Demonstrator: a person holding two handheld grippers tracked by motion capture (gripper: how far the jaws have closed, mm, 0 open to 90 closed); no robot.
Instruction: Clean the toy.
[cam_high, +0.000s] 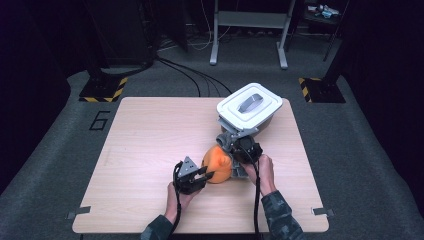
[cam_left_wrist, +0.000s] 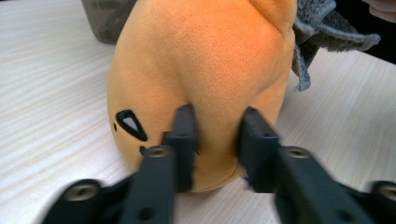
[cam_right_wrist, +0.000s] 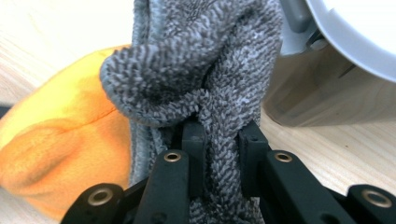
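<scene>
Now both claws on orange plush (cam_left_wrist: 205, 70).

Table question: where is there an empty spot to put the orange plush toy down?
The table is bare on its whole left side, from the left gripper out to the left edge, and along the near edge. It is crowded right of the middle: orange plush toy, grey cloth, right gripper, lidded bin.

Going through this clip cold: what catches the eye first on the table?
An orange plush toy lies near the table's front middle, the left gripper pinching its lower part. Beside it the right gripper is shut on a grey terry cloth bunched against the toy. Behind them stands a container with a white lid and grey handle.
</scene>
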